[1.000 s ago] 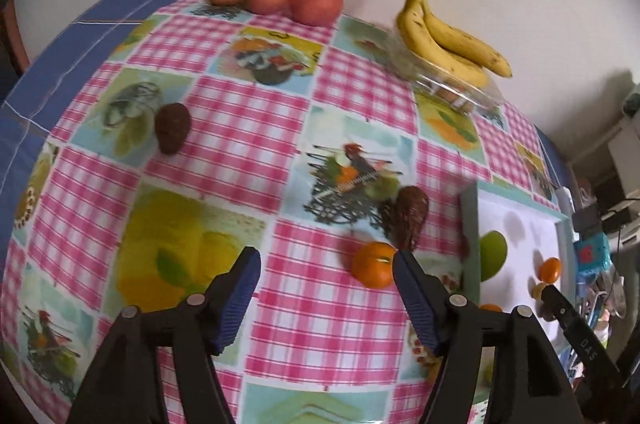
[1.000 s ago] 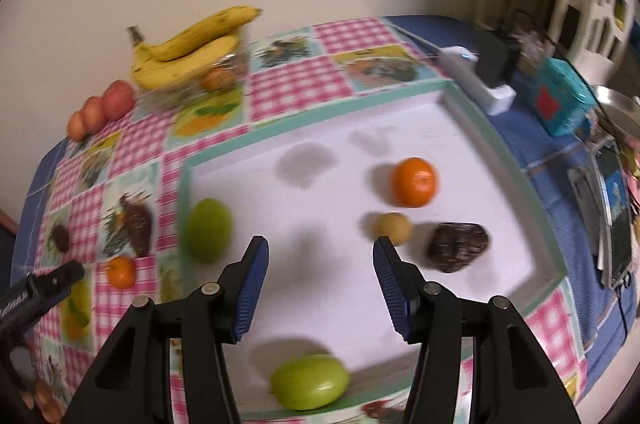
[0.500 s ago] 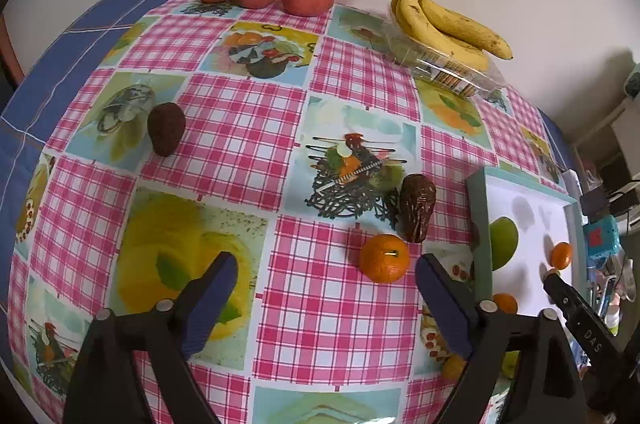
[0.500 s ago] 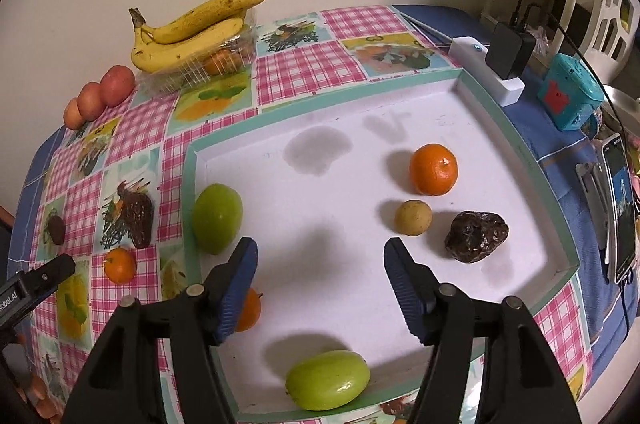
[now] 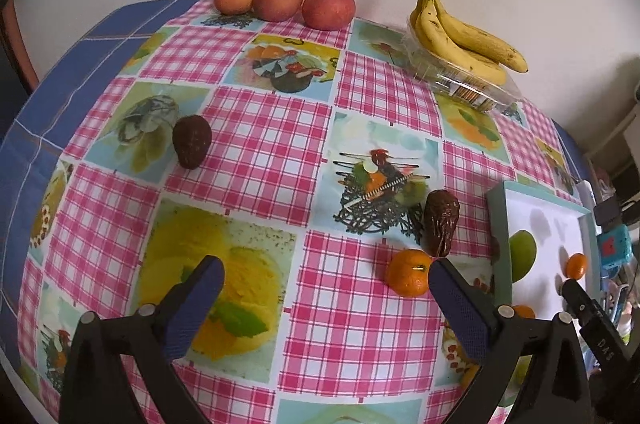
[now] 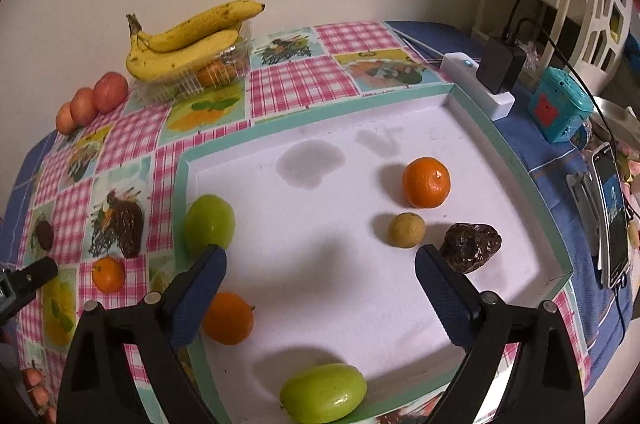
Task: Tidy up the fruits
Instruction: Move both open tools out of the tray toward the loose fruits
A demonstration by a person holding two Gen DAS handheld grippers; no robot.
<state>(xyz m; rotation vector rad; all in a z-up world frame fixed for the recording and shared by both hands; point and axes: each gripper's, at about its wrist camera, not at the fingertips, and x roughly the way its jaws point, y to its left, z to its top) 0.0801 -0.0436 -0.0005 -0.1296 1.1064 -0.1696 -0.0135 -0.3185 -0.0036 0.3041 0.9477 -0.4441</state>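
On the left, the left hand-held gripper (image 5: 326, 276) hung over the desk (image 5: 256, 160) in its pink checked cloth, jaws opening wide with nothing between them. A small orange mandarin (image 5: 408, 272) and a dark wrinkled fruit (image 5: 441, 222) lay near its right finger, another dark fruit (image 5: 191, 141) far left: by my judgement still to be sorted. To the right, the right hand-held gripper (image 6: 320, 260), jaws also opening and empty, hovered above the white tray with a teal rim (image 6: 316, 122), already holding two green fruits, two oranges, a small tan fruit and a dark one. Three red apples (image 5: 284, 0) and yellow bananas (image 5: 464, 36) sat far back, obstructing nothing.
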